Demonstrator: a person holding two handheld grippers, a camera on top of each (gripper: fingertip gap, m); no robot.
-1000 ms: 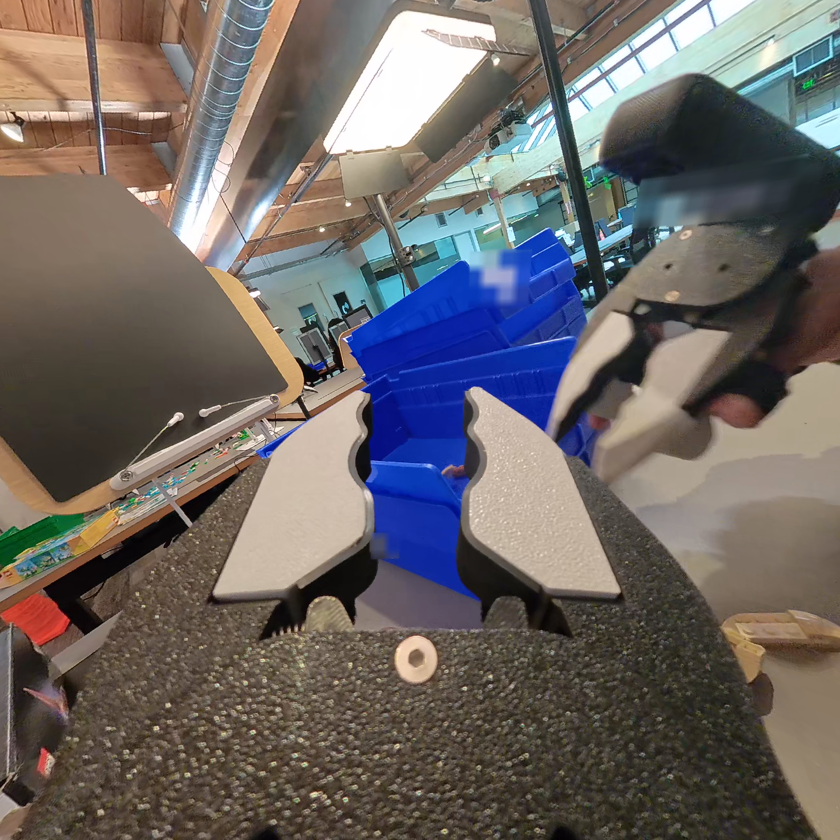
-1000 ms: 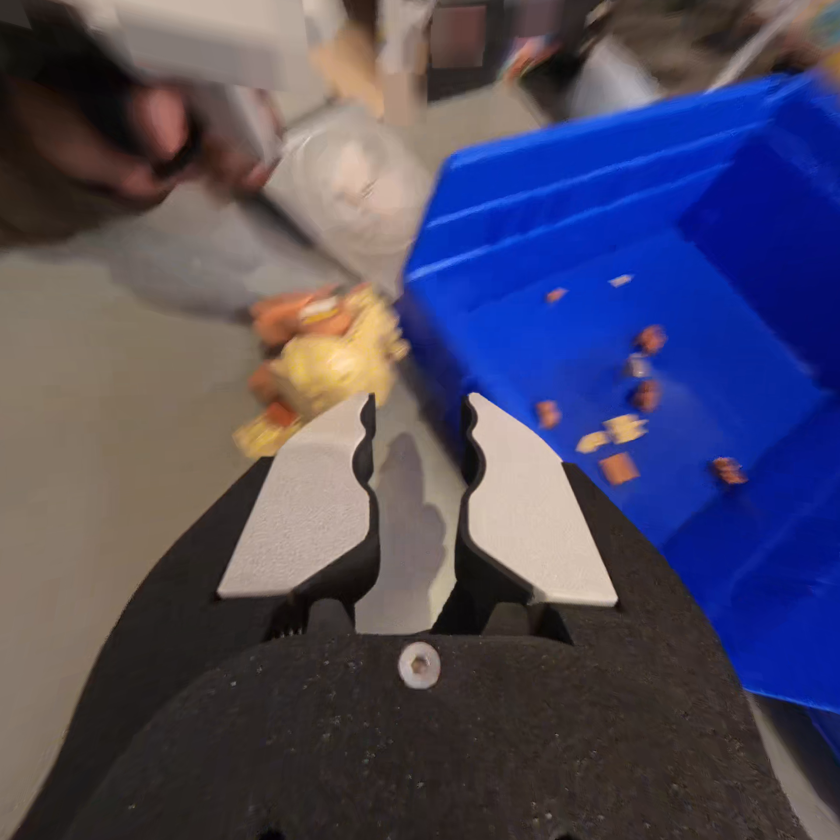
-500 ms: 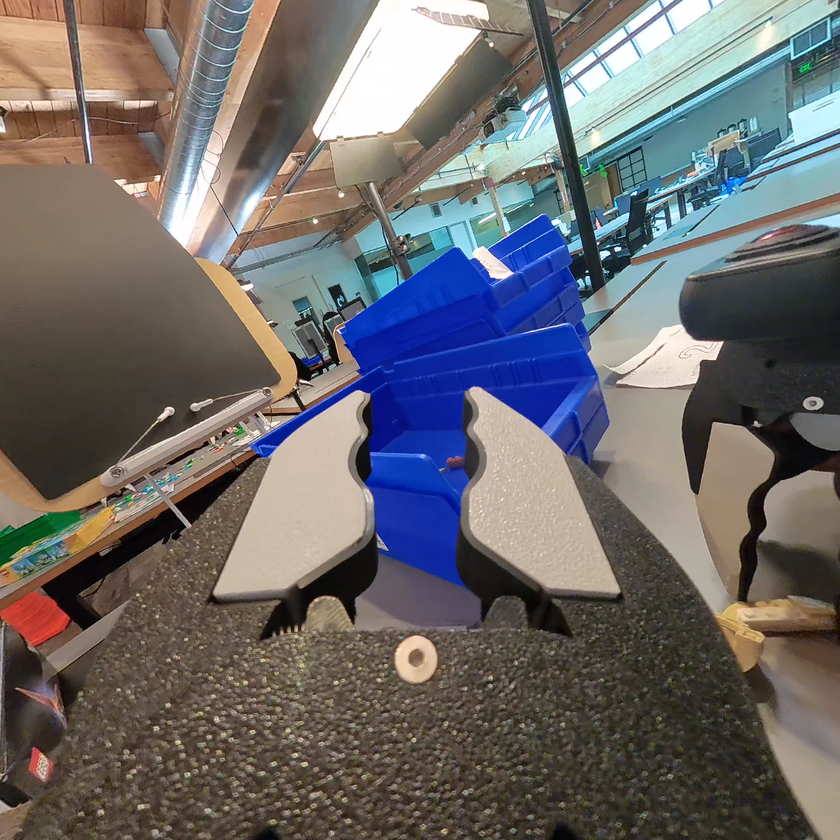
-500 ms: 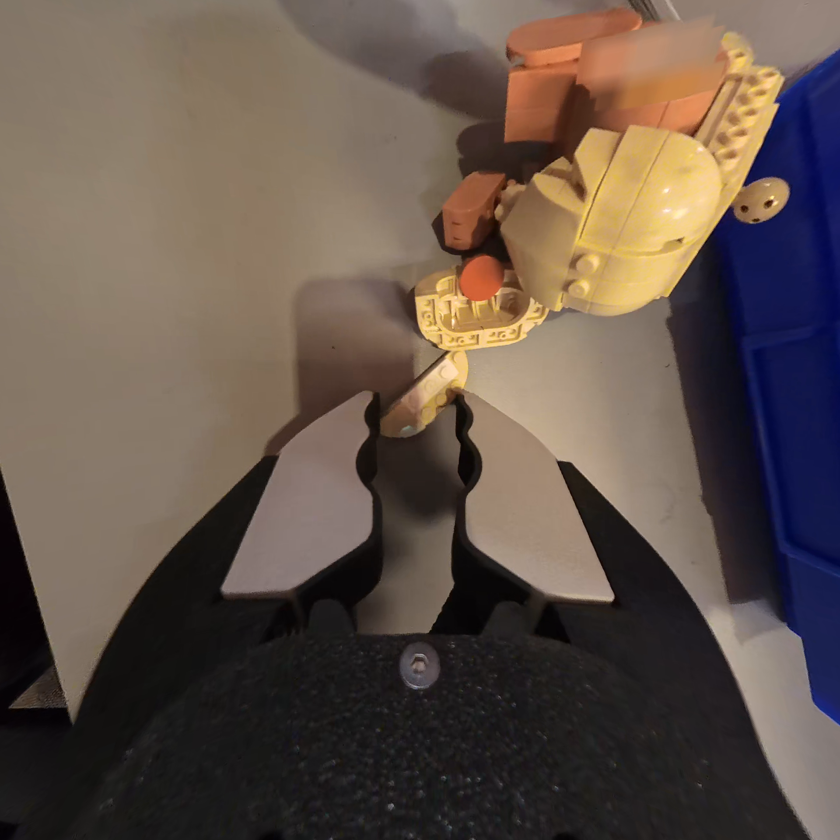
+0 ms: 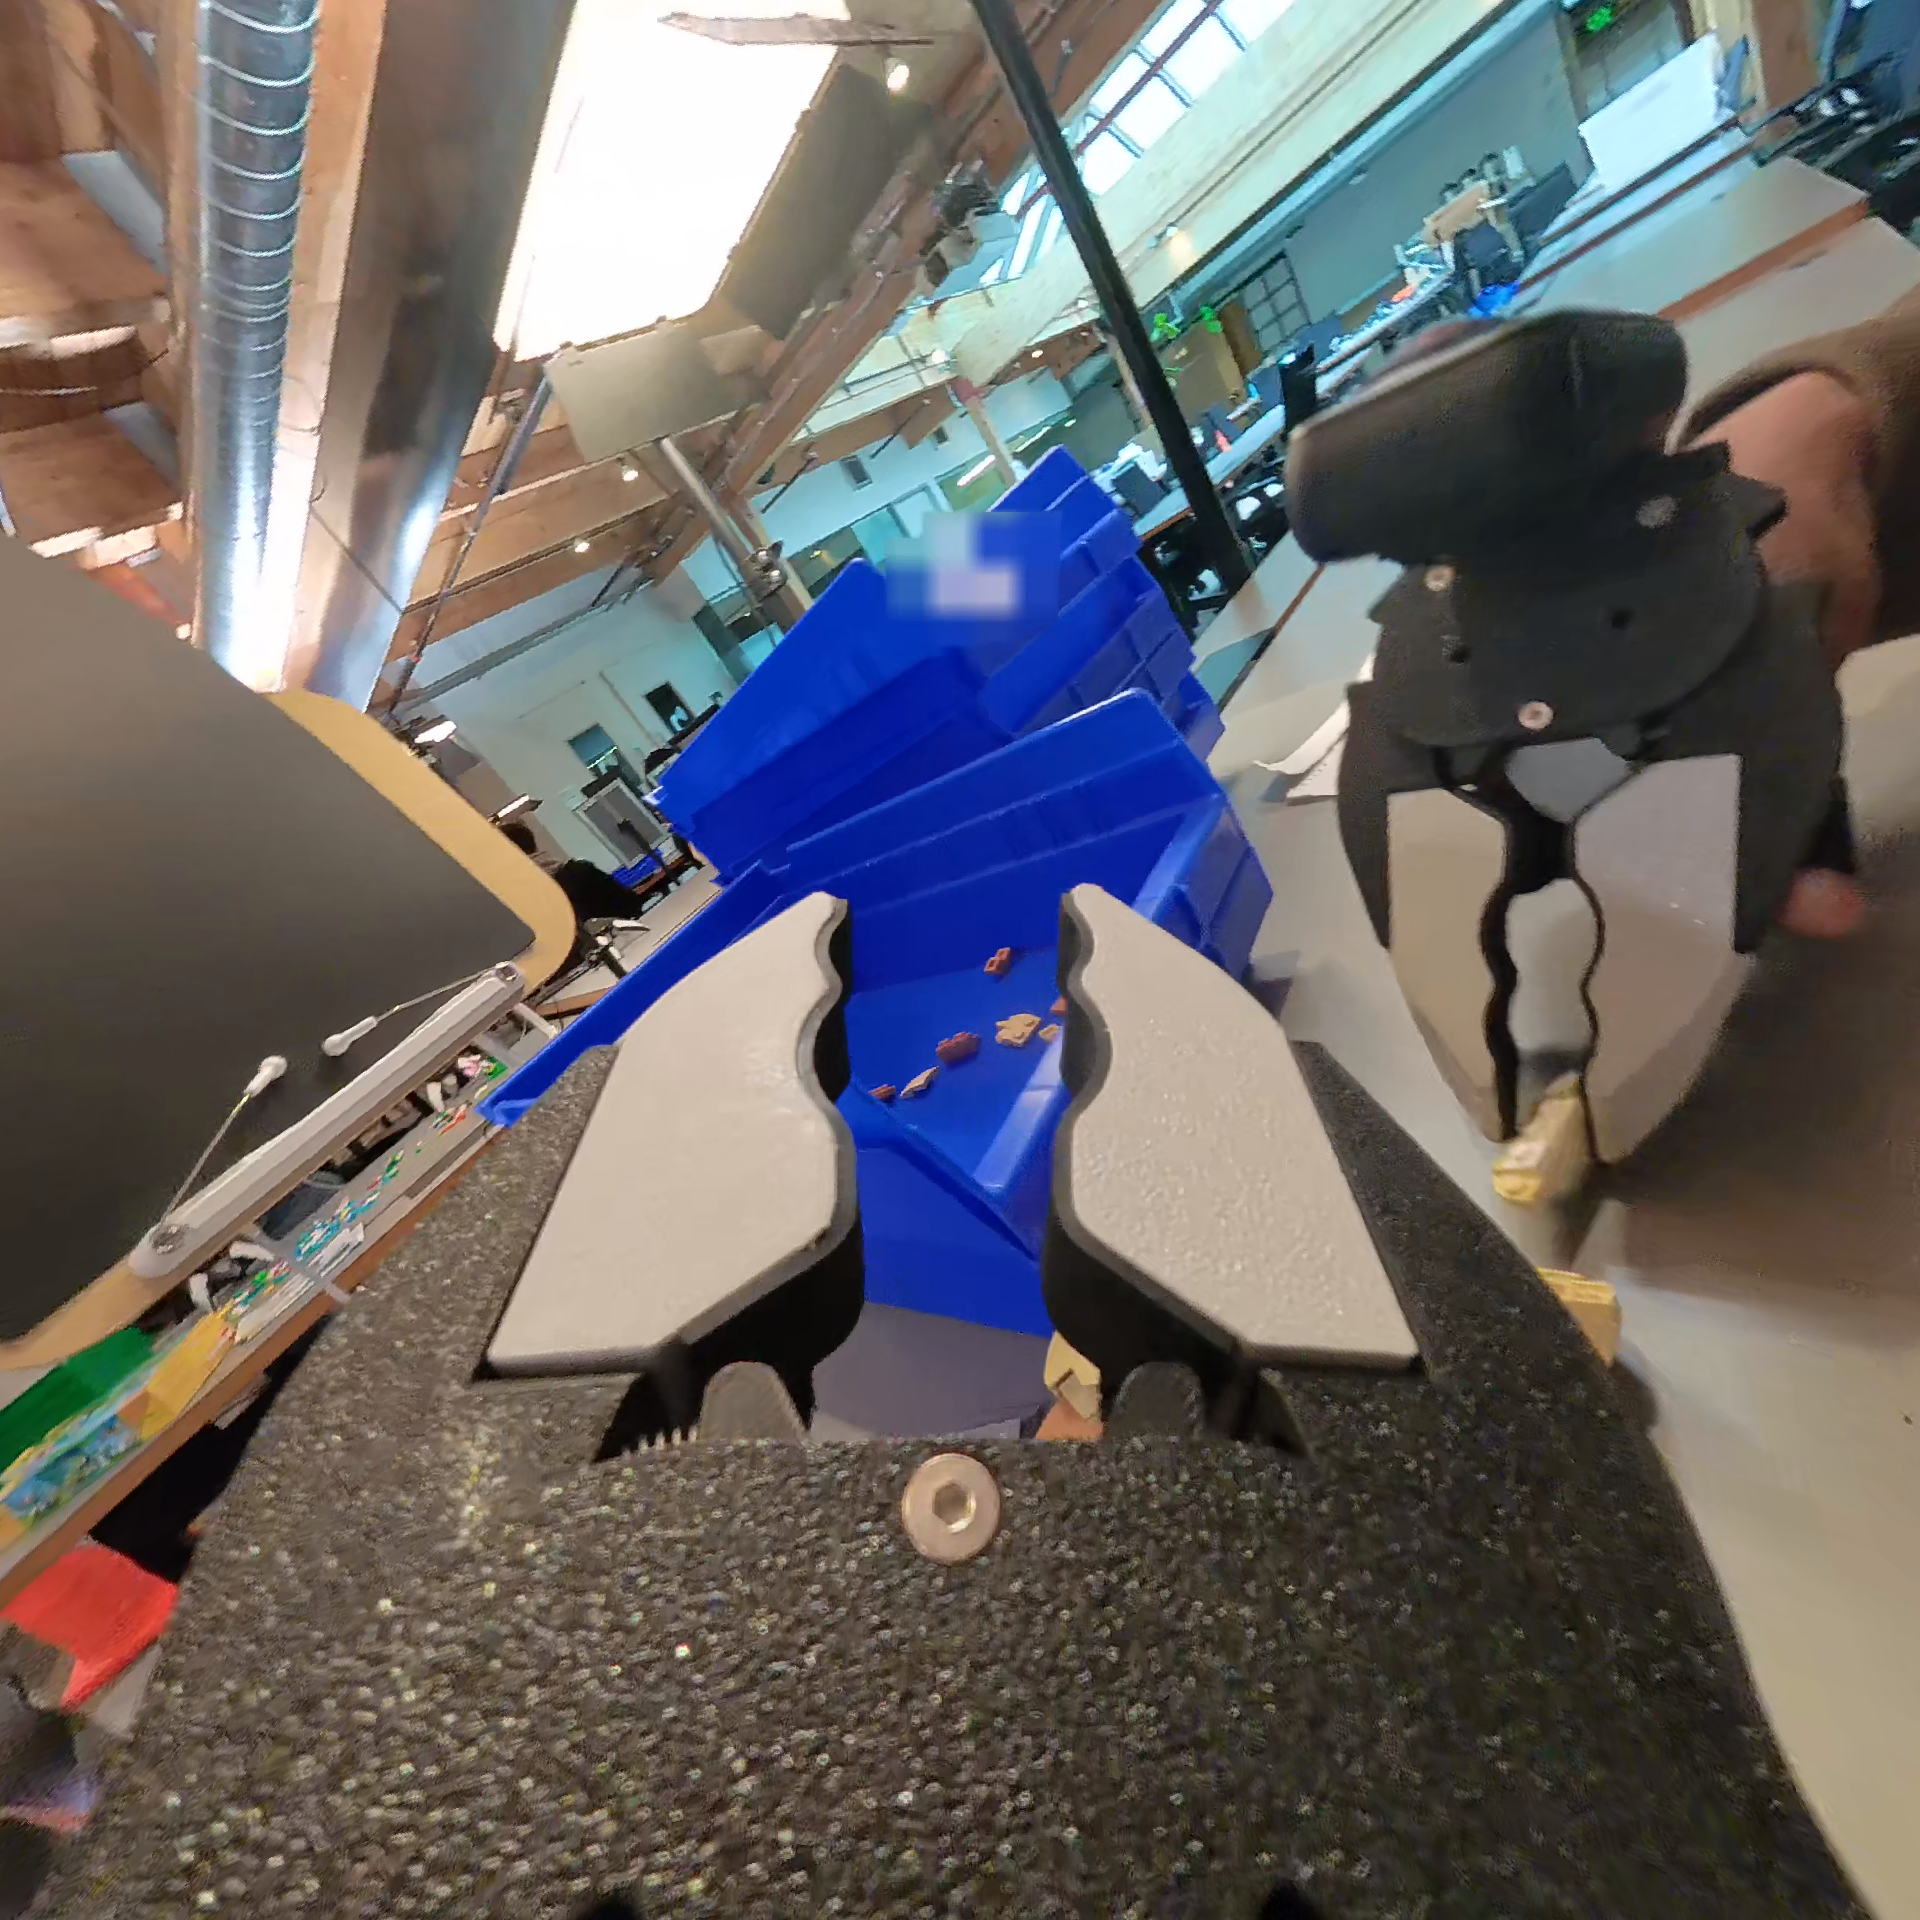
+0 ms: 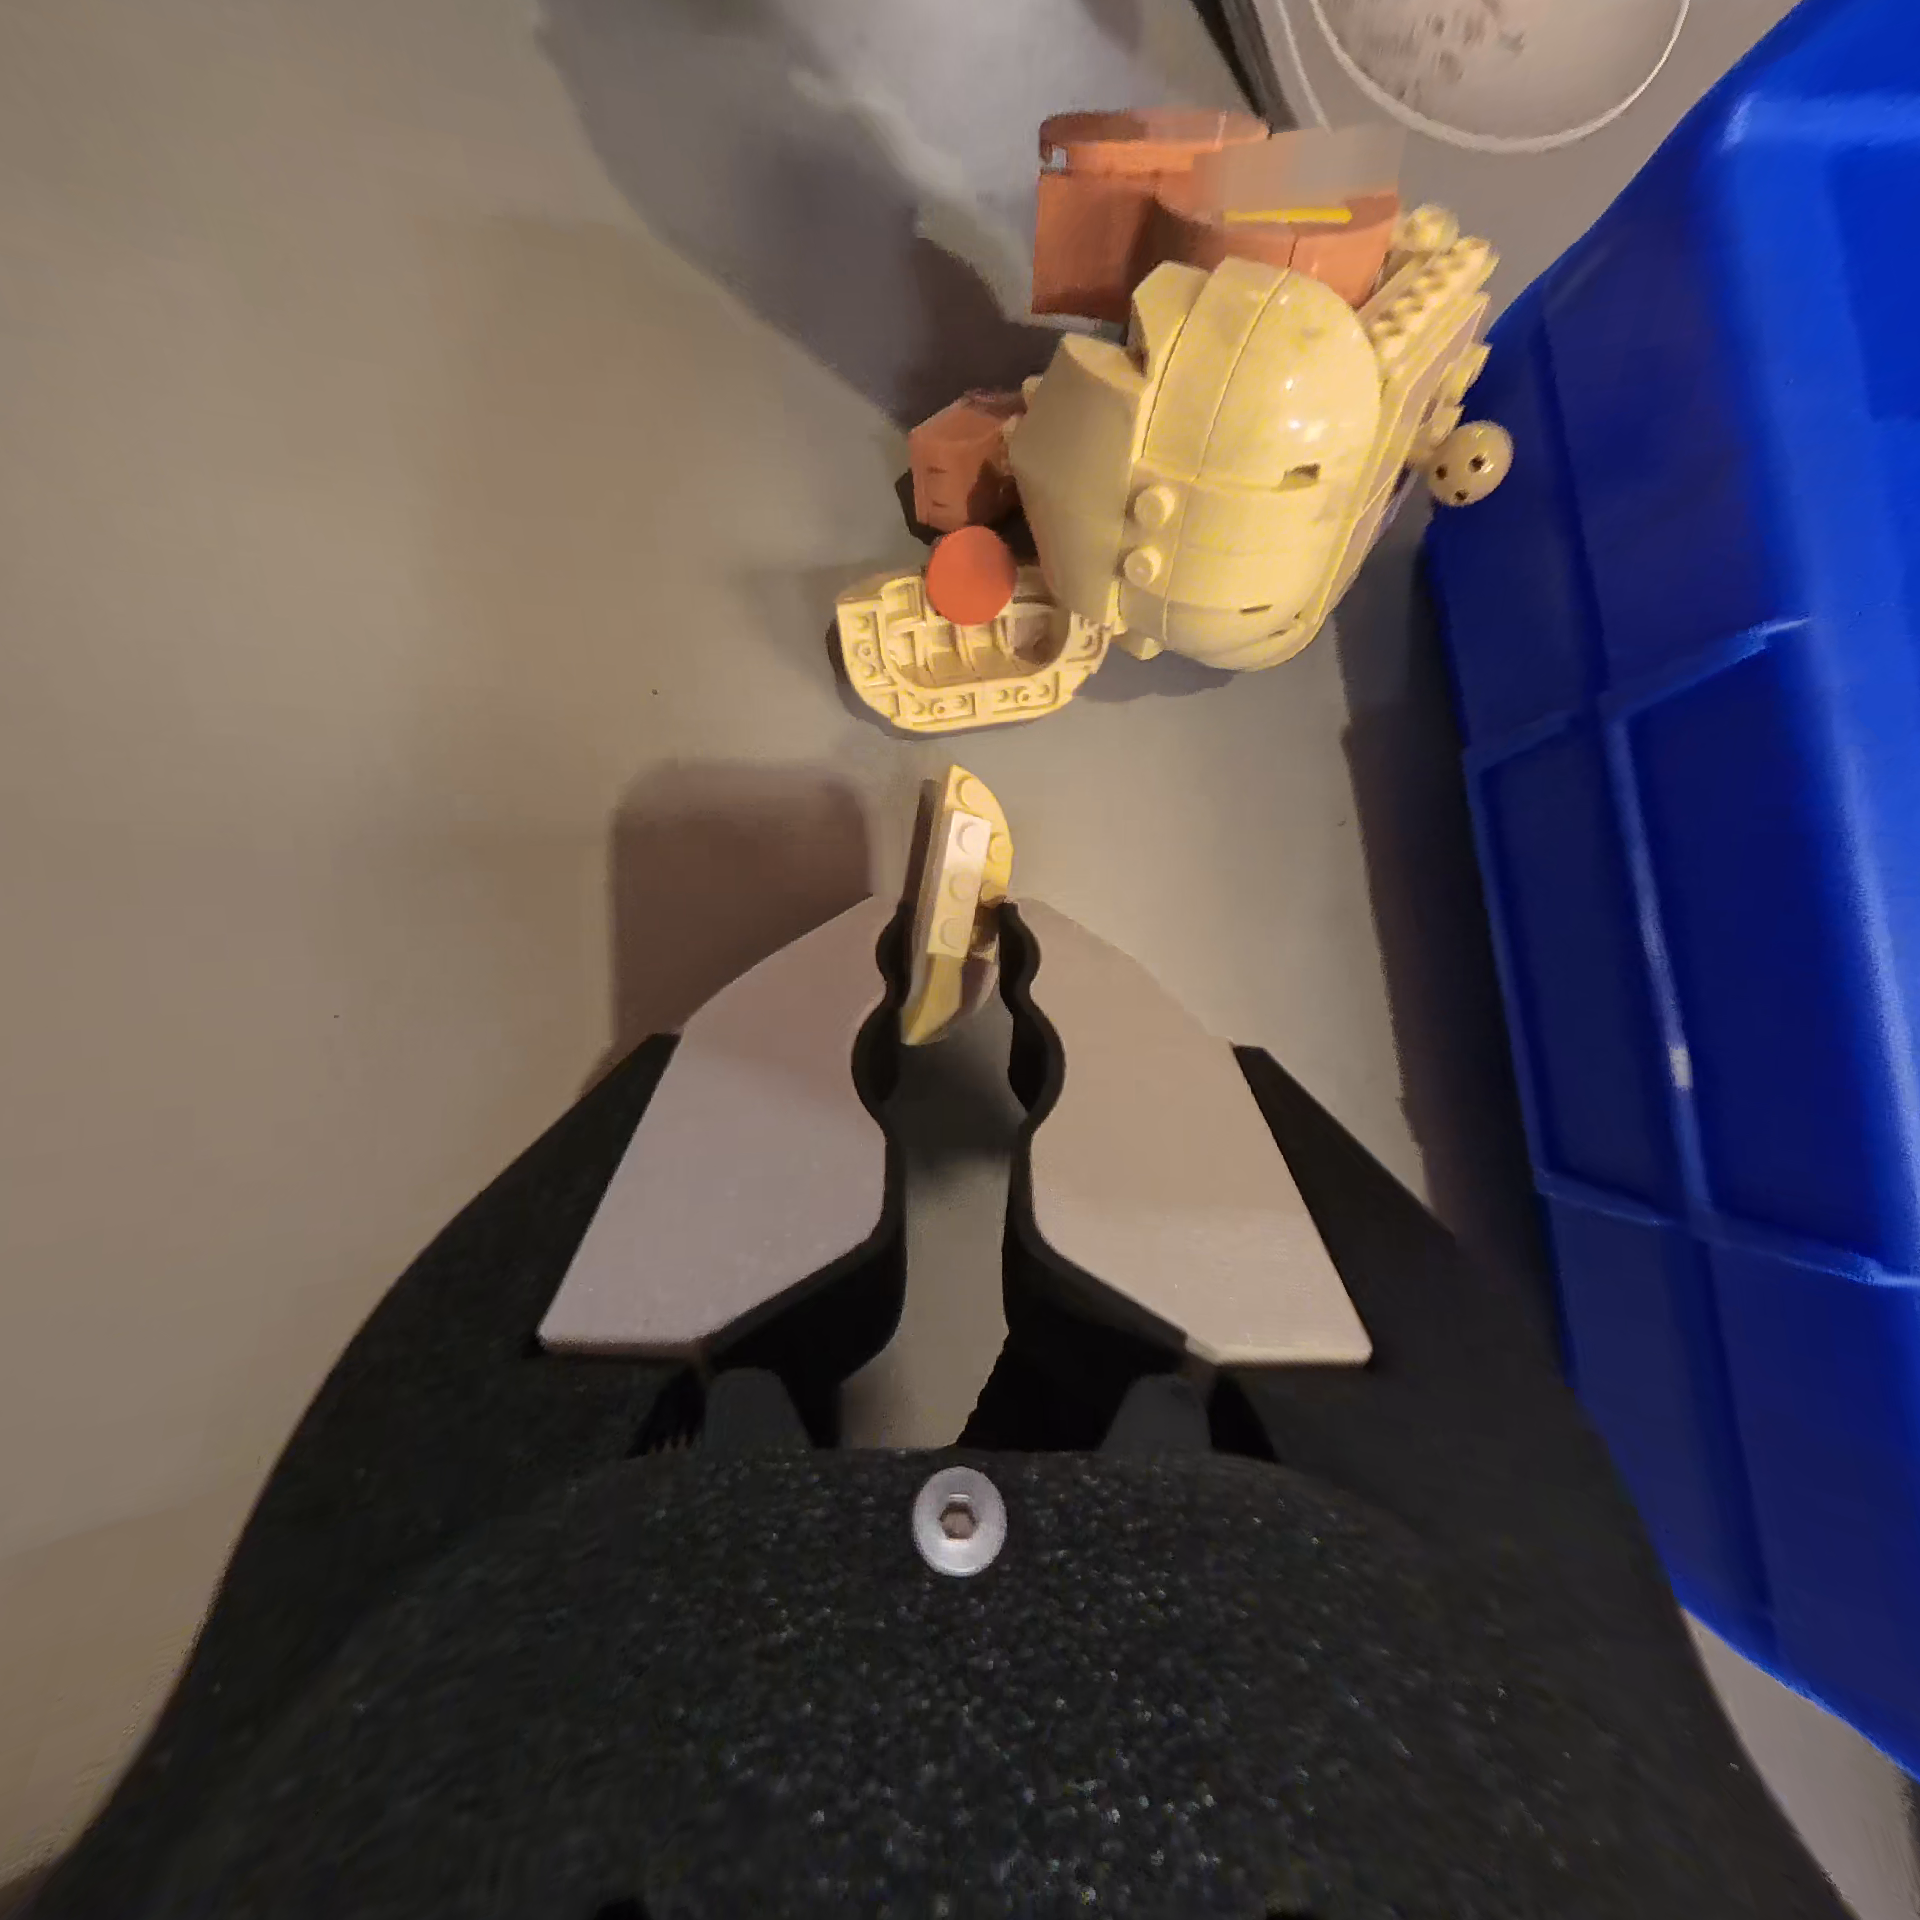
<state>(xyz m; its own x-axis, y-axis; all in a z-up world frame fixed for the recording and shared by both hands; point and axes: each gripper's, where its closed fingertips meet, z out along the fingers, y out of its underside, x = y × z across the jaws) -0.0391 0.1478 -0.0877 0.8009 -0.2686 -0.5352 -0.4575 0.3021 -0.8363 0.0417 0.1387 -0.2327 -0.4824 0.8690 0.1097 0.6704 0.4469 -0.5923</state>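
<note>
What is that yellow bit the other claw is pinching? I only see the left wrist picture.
Observer: A tan curved brick piece with round studs, stood on edge between the right gripper's fingertips.
Operator: Where did it come from?
Observer: I can't tell. Just past it, a tan and brown brick model lies on the grey table.
Operator: Is the model near a bin?
Observer: Yes, right beside a blue bin's outer wall.
</note>
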